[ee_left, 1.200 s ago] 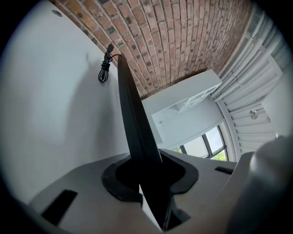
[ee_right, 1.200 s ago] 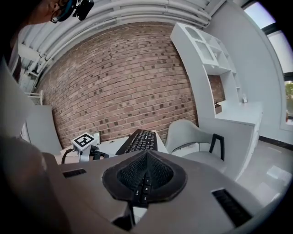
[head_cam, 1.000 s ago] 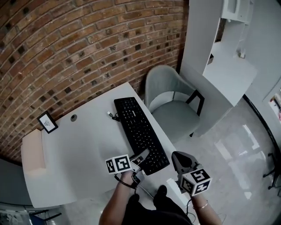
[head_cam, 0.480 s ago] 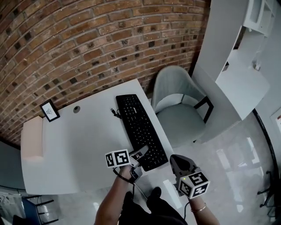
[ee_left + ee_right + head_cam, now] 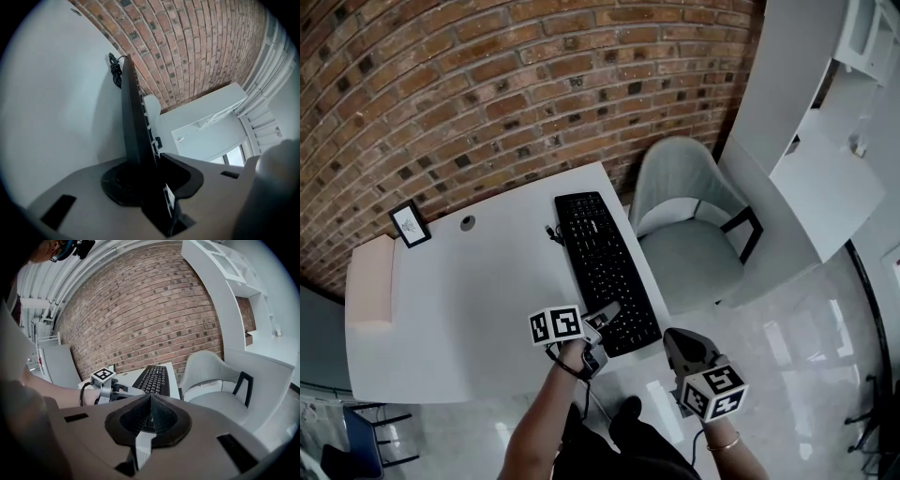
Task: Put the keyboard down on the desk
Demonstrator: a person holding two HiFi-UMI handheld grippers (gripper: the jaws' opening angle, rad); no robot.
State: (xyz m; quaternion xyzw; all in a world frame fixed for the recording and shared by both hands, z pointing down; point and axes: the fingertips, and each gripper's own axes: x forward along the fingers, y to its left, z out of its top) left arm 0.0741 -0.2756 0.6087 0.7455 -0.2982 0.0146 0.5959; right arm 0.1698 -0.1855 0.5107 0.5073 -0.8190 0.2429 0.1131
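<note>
A black keyboard lies flat on the white desk, along its right edge. My left gripper is at the keyboard's near end. In the left gripper view the keyboard runs edge-on between the jaws of the left gripper, and the pads still touch it while the jaws are opening. My right gripper hangs off the desk's near right corner, over the floor. In its own view the right gripper is shut with nothing in it, and the keyboard lies beyond.
A grey armchair stands just right of the desk. The keyboard's coiled cable lies at its far end. A small framed picture and a cable hole are at the back left. A brick wall runs behind.
The head view has shifted a little. My left gripper stays at the keyboard's near end and the right gripper hangs in the same place.
</note>
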